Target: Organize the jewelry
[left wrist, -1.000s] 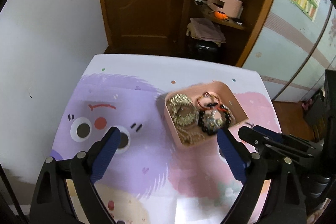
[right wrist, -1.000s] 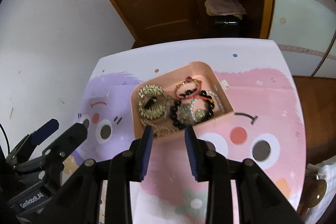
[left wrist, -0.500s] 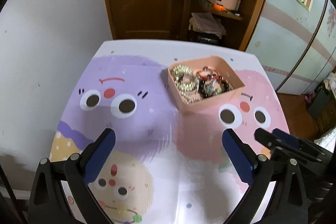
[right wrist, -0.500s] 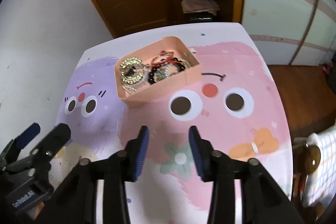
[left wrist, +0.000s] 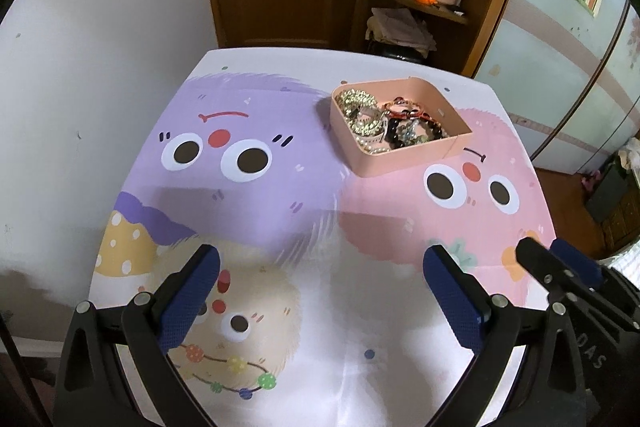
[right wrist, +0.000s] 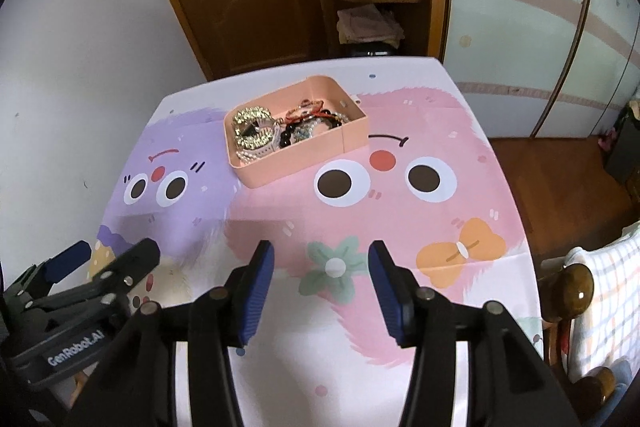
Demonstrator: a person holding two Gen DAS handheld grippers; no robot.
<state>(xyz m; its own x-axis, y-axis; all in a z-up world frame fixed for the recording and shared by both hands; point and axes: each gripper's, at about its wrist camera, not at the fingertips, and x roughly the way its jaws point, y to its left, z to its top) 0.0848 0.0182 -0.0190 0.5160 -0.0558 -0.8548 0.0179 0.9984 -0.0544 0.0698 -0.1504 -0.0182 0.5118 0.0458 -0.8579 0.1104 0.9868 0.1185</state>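
Jewelry (left wrist: 384,125) lay heaped in the pink tray (left wrist: 404,159) toward the far right of the desk (left wrist: 248,223), as your left wrist view showed it: gold chains at the left end, dark beads and red cord at the right. Your left hand-held gripper (left wrist: 322,293) stood released, jaws spread wide with nothing between them, angled steeply down over the cream monster print near the desk's front edge and well apart from the tray. With every piece seemingly in the tray, the work looked about done; if so, you did best to keep the jaws clear of it and not snag a chain.

From the right wrist view, the tray (right wrist: 280,171) sat far from you on the seam between the purple and pink faces, jewelry (right wrist: 280,131) inside. Your right hand-held gripper (right wrist: 321,295) was released too, its jaws having just been opening, empty, tilted down over the green flower print. The left tool (right wrist: 76,291) showed at the lower left.
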